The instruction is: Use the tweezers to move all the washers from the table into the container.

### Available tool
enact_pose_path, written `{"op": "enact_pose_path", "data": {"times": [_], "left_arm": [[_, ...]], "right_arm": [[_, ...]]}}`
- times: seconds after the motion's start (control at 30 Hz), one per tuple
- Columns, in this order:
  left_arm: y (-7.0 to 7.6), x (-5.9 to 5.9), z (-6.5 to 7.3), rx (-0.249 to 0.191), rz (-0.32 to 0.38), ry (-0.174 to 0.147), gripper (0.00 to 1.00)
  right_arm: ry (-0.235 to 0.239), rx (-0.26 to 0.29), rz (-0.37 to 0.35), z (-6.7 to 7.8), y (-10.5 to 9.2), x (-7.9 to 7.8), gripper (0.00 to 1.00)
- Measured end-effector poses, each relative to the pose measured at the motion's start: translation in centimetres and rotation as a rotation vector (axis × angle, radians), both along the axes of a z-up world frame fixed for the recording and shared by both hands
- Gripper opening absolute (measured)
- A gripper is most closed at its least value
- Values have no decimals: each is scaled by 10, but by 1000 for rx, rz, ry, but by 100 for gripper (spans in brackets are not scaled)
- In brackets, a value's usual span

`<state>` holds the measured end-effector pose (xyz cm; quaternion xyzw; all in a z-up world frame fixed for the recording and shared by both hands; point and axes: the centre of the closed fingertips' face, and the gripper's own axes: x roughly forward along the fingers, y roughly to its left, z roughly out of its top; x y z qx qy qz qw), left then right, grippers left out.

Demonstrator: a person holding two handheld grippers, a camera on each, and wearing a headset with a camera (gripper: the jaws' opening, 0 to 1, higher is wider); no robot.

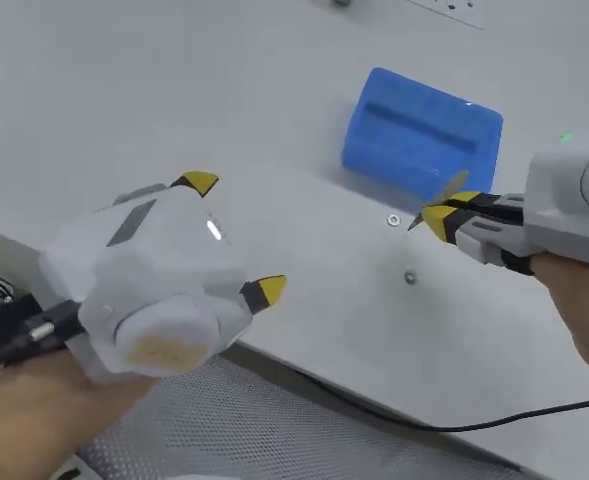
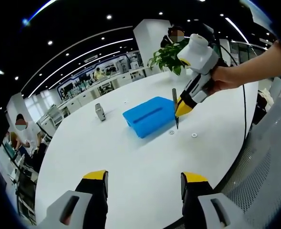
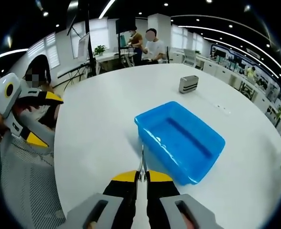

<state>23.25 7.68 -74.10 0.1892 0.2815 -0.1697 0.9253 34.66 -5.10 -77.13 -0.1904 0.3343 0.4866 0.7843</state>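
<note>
A blue container (image 1: 422, 137) stands on the white table (image 1: 174, 90), open side up. Two small washers lie in front of it, one (image 1: 393, 220) close to its near wall, the other (image 1: 410, 277) nearer the table edge. My right gripper (image 1: 444, 205) is shut on the tweezers (image 1: 415, 224), whose tip hovers beside the nearer washer. In the left gripper view the tweezers (image 2: 175, 109) point down just above a washer (image 2: 171, 132). My left gripper (image 1: 232, 237) is open, holds nothing, and hangs over the table's front left.
A small grey metal block (image 2: 100, 112) stands far back on the table, beyond the container (image 2: 147, 116). A black cable (image 1: 394, 415) runs along the table's front edge above a perforated grey surface (image 1: 224, 420). People sit at other desks in the background.
</note>
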Motion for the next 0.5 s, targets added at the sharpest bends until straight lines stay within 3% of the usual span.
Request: {"op": "enact_pose_path", "data": {"times": [0.4, 0.5], "left_arm": [[1, 0, -1, 2, 7, 5, 64], [0, 1, 1, -26, 12, -1, 67]], "right_arm": [[-16, 40, -17, 1, 12, 8, 3], [-12, 53, -23, 0, 14, 9, 3]]}}
